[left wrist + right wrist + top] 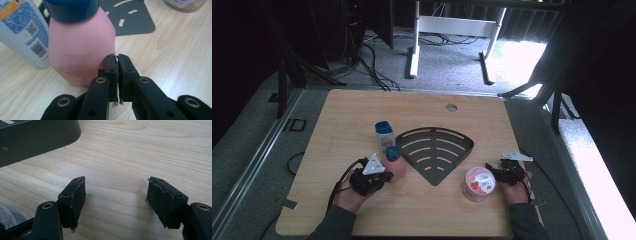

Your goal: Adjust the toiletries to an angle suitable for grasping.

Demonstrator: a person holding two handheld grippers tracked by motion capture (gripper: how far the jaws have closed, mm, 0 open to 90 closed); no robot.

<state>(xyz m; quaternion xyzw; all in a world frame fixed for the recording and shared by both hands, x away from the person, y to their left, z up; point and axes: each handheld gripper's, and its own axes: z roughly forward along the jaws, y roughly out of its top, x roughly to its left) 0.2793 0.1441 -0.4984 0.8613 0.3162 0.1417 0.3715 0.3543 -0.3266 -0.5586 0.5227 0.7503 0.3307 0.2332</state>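
We see the left gripper (117, 58) with its jaws pressed together and nothing between them, its tips just in front of the pink bottle (80, 47), which stands upright right beyond them and slightly to their left. A white and blue bottle (23, 30) stands just past the pink one. The right gripper (116, 192) rests with jaws apart over bare table (140, 152), the round tub (480, 183) just beside it.

In the left gripper view, the pink bottle (80, 47) ran off the top edge, its blue cap (71, 8) cropped, and its small print was too blurred to read. The white bottle (23, 30) was cut by the left edge. From above, the left gripper (379, 176) hid the pink bottle's lower side, and the tub's (479, 183) label was too small to read.
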